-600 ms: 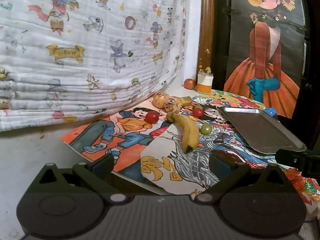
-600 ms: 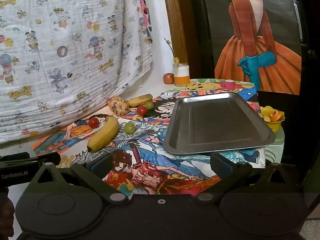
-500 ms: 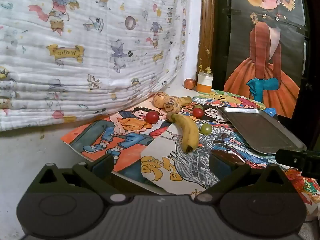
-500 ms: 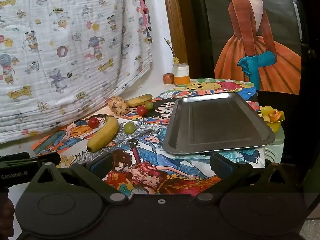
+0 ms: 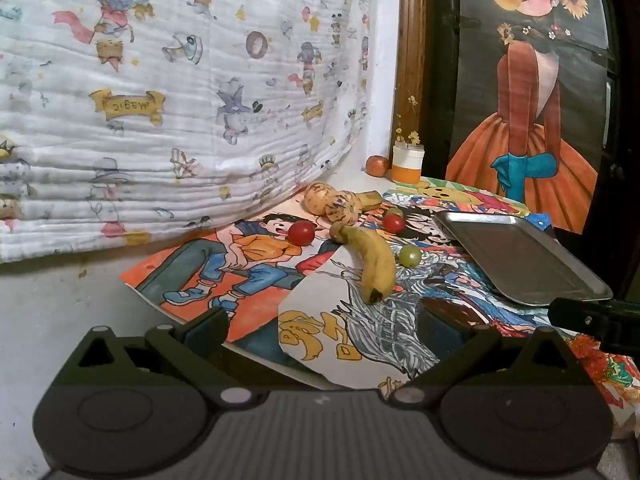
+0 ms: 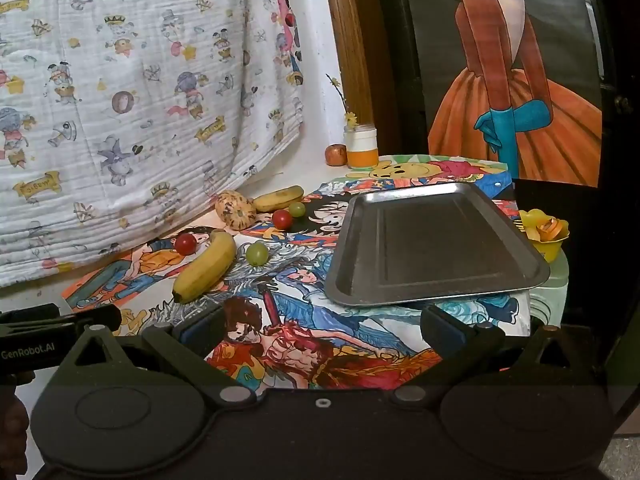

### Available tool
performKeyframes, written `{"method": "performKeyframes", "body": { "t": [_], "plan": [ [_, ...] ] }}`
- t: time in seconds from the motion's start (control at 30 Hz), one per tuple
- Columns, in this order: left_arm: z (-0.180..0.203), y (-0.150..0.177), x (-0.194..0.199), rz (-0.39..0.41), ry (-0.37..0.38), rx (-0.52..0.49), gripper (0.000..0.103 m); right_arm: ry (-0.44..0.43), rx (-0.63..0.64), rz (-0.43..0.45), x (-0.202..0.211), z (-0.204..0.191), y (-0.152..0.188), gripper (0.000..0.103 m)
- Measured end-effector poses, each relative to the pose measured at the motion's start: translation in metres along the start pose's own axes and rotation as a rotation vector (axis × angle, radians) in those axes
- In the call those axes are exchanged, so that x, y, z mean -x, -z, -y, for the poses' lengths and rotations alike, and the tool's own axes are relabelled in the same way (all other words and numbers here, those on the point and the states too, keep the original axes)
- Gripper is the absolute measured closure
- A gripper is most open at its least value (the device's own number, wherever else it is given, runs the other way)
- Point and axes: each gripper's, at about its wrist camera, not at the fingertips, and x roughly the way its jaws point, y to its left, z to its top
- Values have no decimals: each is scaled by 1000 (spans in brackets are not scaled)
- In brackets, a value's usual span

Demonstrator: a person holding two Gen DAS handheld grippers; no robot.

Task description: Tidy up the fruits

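Nothing is shifting between the earlier frames and this moment: both grippers are hovering in the same spots and every fruit is lying where it was.

The left gripper [image 5: 322, 330] is hanging above the near edge of the cartoon-print cloth [image 5: 248, 268], its fingers spread wide and gripping nothing. The right gripper [image 6: 320, 328] is likewise standing wide open and empty, just in front of the metal tray [image 6: 516, 236], which is holding no fruit.

In the right wrist view, the large banana [image 6: 206, 266] is lying at about 10 o'clock from that gripper, with a green grape [image 6: 257, 253] just beside it at 3 o'clock and a red cherry tomato [image 6: 185, 243] near its far end at 9 o'clock. Further back, a speckled round fruit [image 6: 235, 208] is sitting touching a smaller banana [image 6: 279, 198]; a second tomato [image 6: 282, 219] and a second grape [image 6: 297, 209] are resting side by side just in front of that banana. All fruit is sitting to the tray's left, at roughly its 9 o'clock.

At 12 o'clock, by the wall, a white-and-orange jar [image 6: 361, 147] is standing beside a small reddish fruit [image 6: 335, 155].
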Motion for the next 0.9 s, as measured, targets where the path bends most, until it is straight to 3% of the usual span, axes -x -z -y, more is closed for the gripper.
{"method": "performKeyframes", "body": {
  "t": [0.9],
  "plan": [
    [0, 0, 0, -5, -2, -2, 0, 0, -5, -6, -1, 1, 0, 0]
  ]
}}
